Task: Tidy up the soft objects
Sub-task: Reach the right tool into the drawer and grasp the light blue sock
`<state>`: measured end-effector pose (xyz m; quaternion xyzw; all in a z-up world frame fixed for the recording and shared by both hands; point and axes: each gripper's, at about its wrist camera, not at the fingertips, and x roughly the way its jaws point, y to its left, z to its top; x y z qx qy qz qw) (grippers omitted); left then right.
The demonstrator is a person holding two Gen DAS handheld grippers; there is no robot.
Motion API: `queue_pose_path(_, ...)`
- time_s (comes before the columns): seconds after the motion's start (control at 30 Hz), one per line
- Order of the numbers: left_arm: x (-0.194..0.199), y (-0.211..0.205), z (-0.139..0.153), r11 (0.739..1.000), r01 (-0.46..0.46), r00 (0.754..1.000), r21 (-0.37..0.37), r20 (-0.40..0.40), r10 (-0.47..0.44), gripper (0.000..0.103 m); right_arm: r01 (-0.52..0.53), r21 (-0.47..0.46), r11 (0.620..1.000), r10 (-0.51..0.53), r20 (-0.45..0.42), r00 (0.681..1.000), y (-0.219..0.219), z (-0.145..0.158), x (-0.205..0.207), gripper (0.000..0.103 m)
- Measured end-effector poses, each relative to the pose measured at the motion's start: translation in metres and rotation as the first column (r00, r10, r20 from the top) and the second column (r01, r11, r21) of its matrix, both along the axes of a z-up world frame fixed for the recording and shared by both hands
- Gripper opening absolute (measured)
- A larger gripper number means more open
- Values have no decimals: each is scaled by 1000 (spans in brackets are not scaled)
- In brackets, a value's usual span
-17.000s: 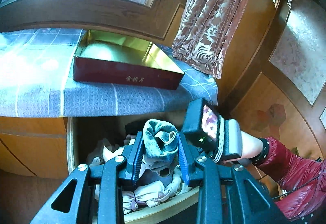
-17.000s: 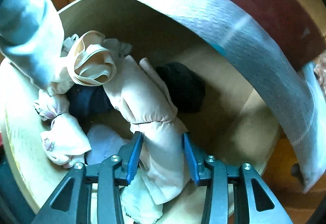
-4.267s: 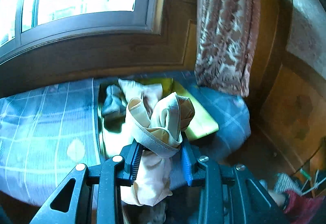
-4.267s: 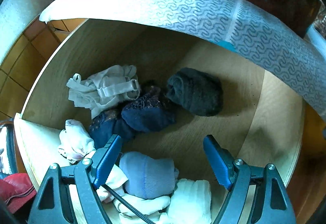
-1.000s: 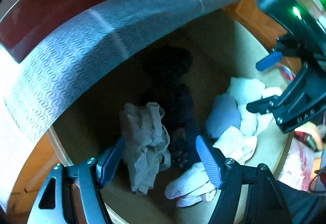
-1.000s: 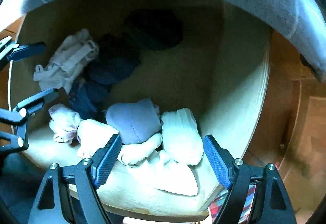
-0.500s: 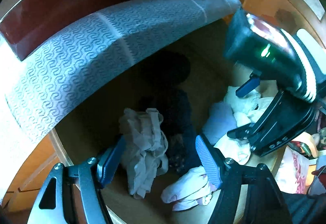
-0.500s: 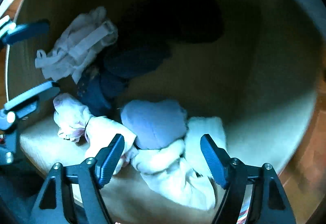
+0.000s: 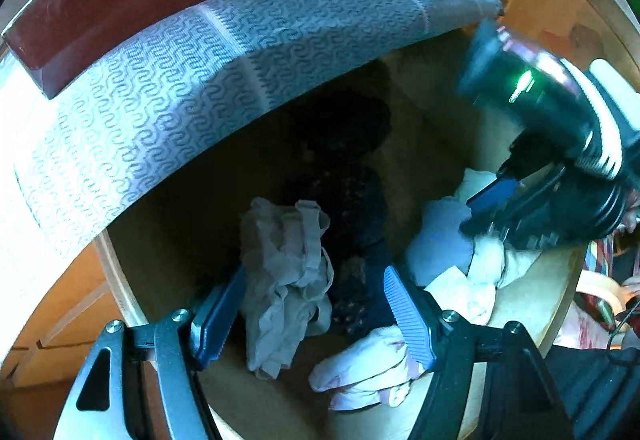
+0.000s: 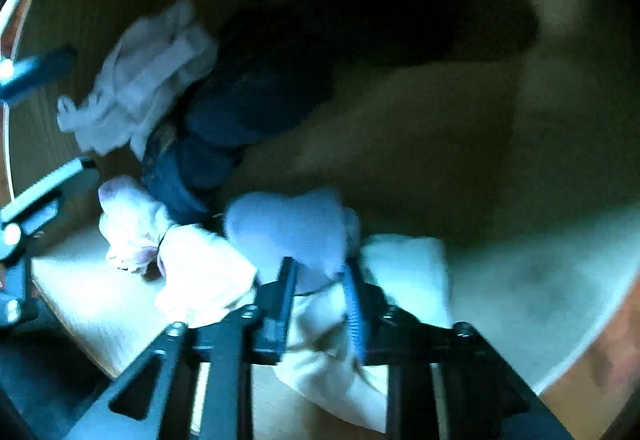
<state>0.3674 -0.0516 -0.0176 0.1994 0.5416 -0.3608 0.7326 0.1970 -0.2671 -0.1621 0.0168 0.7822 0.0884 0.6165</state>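
Now right tool (image 10: 318,278) pinching soft rounded pale-blue bundle (image 10: 288,228); crumpled whites adjacent.

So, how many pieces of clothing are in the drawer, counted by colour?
White or cream: 5
Light blue: 1
Navy: 2
Black: 1
Total: 9, though the dark ones are hard to separate.

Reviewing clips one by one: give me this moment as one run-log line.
stage: picking from drawer | right gripper: just closed on pale blue bundle | left gripper: open over grey-white garment, not gripping
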Motion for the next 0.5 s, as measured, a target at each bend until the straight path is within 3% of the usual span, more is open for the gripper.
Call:
queue_pose_path(0.13,-3,-13,-7,999,-42,999,20,-4,42,72,31,96,995,-34,28,999,-19,11,0,15)
queue_pose_path(0.17,-3,-15,-8,998,-55,998,29,-4,55,72,-5,119,993,3,13,1000,-14,10,0,29)
queue_pose_path(0.2,-1,-15,-9,997,-72,997,24,-8,73,72,-41,118,992,43,-12,999,-9,7,0,60)
queue_pose_path(0.23,-1,-17,-10,996,-87,996,17,-14,87,72,-68,104,992,71,-27,997,-4,4,-1,71)
queue_pose_path(0.3,1,-15,-9,992,-125,992,2,-31,125,72,-161,71,984,165,-45,985,12,-5,1,73)
queue_pose_path(0.37,2,-10,-9,988,-153,988,9,-34,154,72,-195,80,978,200,-61,978,22,-12,3,74)
queue_pose_path(0.5,-4,2,-8,980,-197,979,9,-54,197,72,-250,9,968,250,-82,965,41,-31,17,76)
